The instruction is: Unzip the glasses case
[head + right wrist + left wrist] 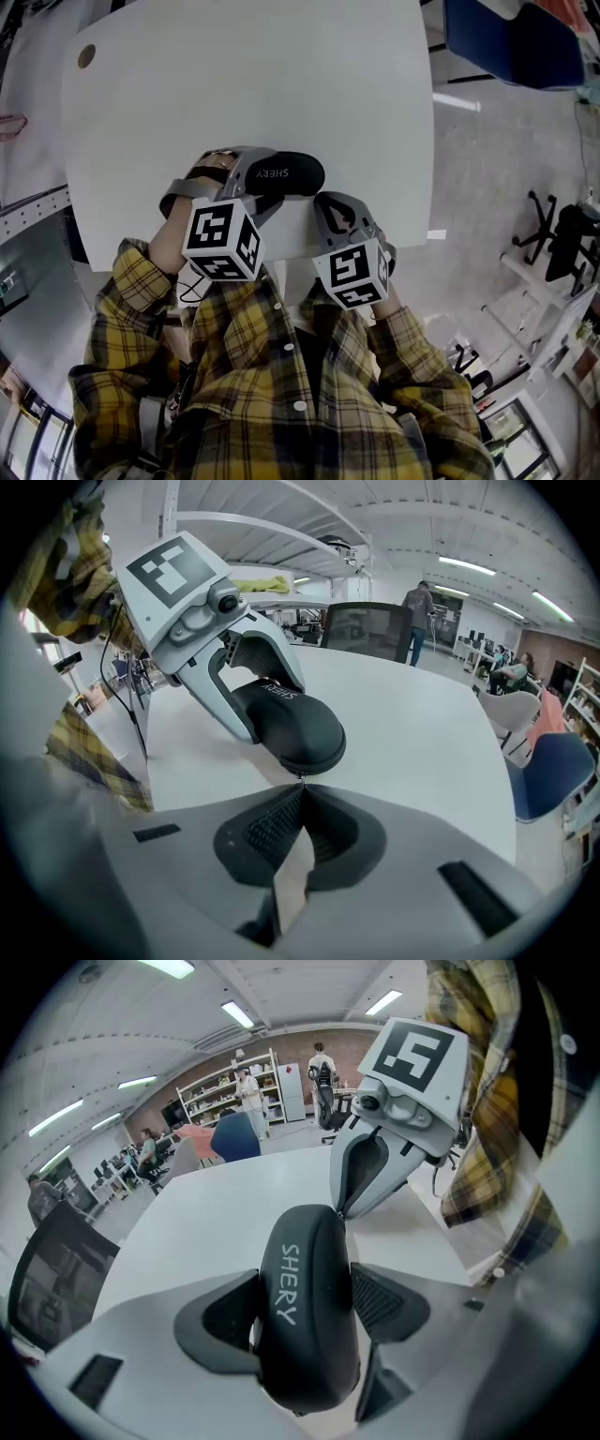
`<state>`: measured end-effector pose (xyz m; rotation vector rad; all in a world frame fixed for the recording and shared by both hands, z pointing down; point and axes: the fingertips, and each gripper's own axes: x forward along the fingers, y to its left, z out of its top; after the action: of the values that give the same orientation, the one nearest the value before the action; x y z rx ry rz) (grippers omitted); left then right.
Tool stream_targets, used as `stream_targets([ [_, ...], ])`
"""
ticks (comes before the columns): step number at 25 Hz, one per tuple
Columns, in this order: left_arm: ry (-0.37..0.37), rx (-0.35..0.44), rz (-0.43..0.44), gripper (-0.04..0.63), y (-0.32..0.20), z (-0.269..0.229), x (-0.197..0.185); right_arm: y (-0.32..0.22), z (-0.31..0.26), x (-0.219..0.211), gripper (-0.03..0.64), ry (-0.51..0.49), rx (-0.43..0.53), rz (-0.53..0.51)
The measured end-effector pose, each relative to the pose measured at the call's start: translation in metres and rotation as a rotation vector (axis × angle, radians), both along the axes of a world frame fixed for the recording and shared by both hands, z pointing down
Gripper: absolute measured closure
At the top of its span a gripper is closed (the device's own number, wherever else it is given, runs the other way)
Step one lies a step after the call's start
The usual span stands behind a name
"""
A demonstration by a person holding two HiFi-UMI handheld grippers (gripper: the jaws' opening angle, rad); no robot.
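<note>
A black oval glasses case [284, 173] marked SHERY lies near the front edge of the white table [253, 84]. My left gripper [246, 180] is shut on its left end; in the left gripper view the case [305, 1307] sits clamped between the two pads. My right gripper [322, 199] meets the case's right end. In the right gripper view its jaws [302, 789] are closed tip to tip on the small zipper pull [301, 778] hanging from the case [291, 726]. The zip looks closed all round.
The table's front edge runs just under both grippers, against the person's yellow plaid shirt [272, 375]. A blue chair [511, 37] stands beyond the far right corner. A black office chair [366, 630] and people stand across the room.
</note>
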<state>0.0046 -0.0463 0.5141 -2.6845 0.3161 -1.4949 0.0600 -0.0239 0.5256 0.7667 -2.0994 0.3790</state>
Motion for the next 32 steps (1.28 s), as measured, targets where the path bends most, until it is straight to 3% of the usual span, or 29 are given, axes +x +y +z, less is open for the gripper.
stream_targets([
  [9,-0.005,0.026,0.02,0.288,0.0,-0.001,0.002,-0.031,-0.003,0.015,0.618,0.063,0.024,-0.138],
  [21,-0.018,0.037,0.061,0.288,0.0,-0.001,0.003,-0.064,-0.001,-0.002,0.617,0.111,0.079,-0.572],
  [29,-0.032,0.107,0.029,0.287,-0.005,-0.006,-0.001,-0.049,-0.006,0.002,0.618,0.103,0.072,-0.545],
  [32,0.013,0.068,-0.066,0.275,-0.003,-0.015,-0.01,-0.035,-0.007,0.005,0.618,0.109,0.062,-0.497],
])
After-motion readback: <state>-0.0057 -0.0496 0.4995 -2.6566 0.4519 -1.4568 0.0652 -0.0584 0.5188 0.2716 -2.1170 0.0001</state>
